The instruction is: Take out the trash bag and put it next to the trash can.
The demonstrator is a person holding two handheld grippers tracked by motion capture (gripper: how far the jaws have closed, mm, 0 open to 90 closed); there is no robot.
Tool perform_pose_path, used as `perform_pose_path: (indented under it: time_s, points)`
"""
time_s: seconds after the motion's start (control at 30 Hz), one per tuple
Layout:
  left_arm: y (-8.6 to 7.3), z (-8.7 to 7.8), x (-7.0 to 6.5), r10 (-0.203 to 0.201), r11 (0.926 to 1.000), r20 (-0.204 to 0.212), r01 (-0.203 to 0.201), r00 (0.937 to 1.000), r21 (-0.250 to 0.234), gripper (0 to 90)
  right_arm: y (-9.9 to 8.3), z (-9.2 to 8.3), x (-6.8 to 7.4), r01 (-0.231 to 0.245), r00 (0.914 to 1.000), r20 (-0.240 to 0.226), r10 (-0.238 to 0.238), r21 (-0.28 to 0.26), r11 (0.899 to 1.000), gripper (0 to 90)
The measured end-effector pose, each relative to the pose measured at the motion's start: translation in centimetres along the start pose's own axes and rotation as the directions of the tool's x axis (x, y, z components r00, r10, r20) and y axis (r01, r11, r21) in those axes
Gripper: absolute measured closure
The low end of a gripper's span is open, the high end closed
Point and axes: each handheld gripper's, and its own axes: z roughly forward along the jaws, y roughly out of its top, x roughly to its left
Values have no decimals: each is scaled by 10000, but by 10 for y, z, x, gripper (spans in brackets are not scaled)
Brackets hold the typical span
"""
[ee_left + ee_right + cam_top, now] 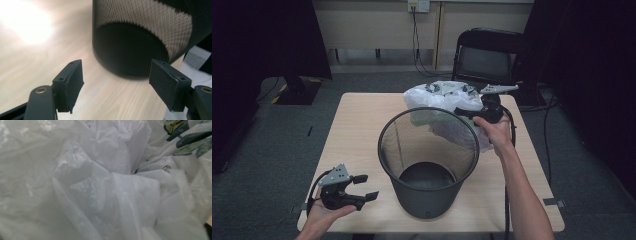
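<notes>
My two grippers flank a mesh bin on the tabletop.

My left gripper [366, 187], jaws spread and empty, sits at the near left corner beside the black mesh bin [428, 160]. My right gripper [464, 113] is buried in the white plastic bag [439, 97] near the far edge; I cannot tell its grip.

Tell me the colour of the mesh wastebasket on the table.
Black: the round wire-mesh wastebasket shows best in the high view.

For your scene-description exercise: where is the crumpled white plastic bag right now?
In the high view, the crumpled white plastic bag sits at the far edge of the wooden table, directly behind the black mesh wastebasket, with the right gripper against its right side.
</notes>
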Motion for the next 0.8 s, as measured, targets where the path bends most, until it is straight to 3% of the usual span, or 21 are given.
perform_pose_path:
  time_s: [0.2, 0.33, 0.43, 0.53, 0.6, 0.8]
  points:
    - [-20, 21, -1, -249, 9973, 47, 245, 9997, 689, 212, -4, 21, 7, 143, 9995, -269, -138, 201, 9997, 794]
    - [-27, 31, -3, -306, 9938, 392, 262, 9988, 1081, 198, -6, 34, 8, 102, 9992, -387, -88, 350, 9993, 795]
    - [-29, 33, -2, 15, 9911, 187, -40, 9998, 1328, 198, -10, 43, 7, 60, 9992, -405, -39, 500, 9987, 795]
    - [-34, 37, 2, -182, 9859, 21, 176, 9998, 1664, 198, -15, 52, 5, 21, 9990, -436, 9, 684, 9977, 795]
    - [-37, 40, 5, -97, 9800, -222, 139, 9997, 1984, 198, -20, 59, 4, 1, 9990, -450, 35, 796, 9968, 795]
    - [-39, 46, 6, -185, 9729, -370, 265, 9991, 2296, 197, -31, 78, 0, -77, 9992, -383, 120, 1124, 9936, 788]
